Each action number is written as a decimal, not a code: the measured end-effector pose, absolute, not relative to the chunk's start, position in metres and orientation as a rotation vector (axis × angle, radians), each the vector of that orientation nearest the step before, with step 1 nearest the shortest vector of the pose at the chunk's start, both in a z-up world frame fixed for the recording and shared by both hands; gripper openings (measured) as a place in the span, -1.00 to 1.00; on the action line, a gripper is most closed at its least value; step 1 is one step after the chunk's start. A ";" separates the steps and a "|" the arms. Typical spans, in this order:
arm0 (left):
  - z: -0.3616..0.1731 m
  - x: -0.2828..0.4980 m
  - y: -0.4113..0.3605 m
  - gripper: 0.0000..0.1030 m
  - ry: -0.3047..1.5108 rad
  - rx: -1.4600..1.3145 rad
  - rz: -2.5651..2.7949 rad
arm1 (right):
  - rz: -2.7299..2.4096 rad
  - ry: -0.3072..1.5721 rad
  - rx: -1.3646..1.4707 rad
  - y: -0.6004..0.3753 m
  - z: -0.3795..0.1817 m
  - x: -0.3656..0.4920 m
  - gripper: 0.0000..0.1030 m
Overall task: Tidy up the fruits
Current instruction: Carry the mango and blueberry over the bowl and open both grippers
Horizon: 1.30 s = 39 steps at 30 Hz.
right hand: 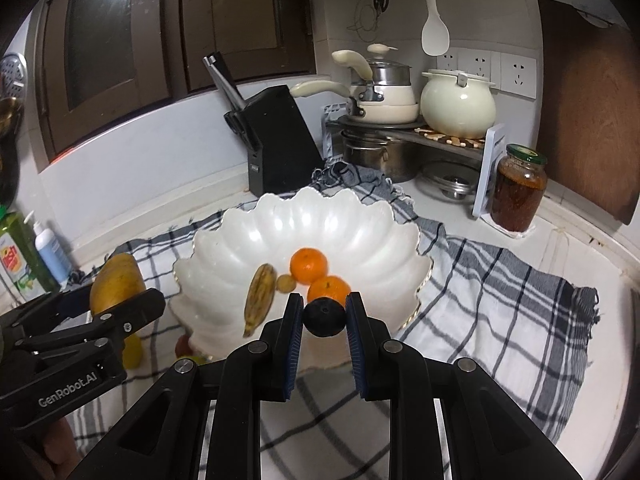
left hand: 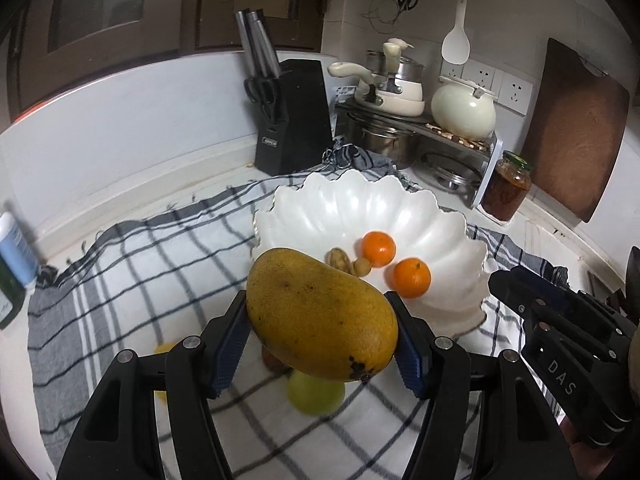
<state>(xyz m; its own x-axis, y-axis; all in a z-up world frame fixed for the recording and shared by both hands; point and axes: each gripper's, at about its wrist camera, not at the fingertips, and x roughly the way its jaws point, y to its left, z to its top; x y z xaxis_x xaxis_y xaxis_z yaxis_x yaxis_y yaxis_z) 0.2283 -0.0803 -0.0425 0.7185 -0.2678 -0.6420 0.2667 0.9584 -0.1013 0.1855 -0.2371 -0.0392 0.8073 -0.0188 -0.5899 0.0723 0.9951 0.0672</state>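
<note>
My left gripper is shut on a large yellow mango, held above the checked cloth just left of the white scalloped bowl. My right gripper is shut on a small dark round fruit over the bowl's near rim. In the bowl lie two tangerines, a small banana and a small brown fruit. A green fruit, a reddish fruit and a yellow one lie on the cloth under the mango.
A black knife block stands behind the bowl. A pot rack with cream pots and a jar are at back right, with a wooden board against the wall. Bottles stand at the left.
</note>
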 end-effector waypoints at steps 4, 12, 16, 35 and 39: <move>-0.044 0.244 -0.089 0.25 0.712 0.014 -0.306 | -0.054 0.636 0.093 -0.242 -0.040 0.197 -0.55; -0.058 0.269 -0.098 0.25 0.748 0.034 -0.311 | -0.057 0.678 0.106 -0.249 -0.055 0.216 -0.55; -0.068 0.277 -0.101 0.25 0.776 0.036 -0.313 | -0.051 0.702 0.108 -0.251 -0.064 0.223 -0.55; -0.072 0.278 -0.098 0.59 0.780 0.052 -0.268 | -0.115 0.704 0.104 -0.253 -0.067 0.221 0.51; -0.062 0.273 -0.093 0.77 0.752 0.065 -0.243 | -0.153 0.685 0.093 -0.253 -0.060 0.217 0.65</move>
<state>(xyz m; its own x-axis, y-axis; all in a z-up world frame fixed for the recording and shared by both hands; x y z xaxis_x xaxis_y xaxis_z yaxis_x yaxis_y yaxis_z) 0.2730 -0.0929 -0.0616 0.7040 -0.1949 -0.6830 0.2413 0.9700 -0.0281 0.2169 -0.2533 -0.0596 0.7641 -0.1099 -0.6357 0.1709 0.9847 0.0352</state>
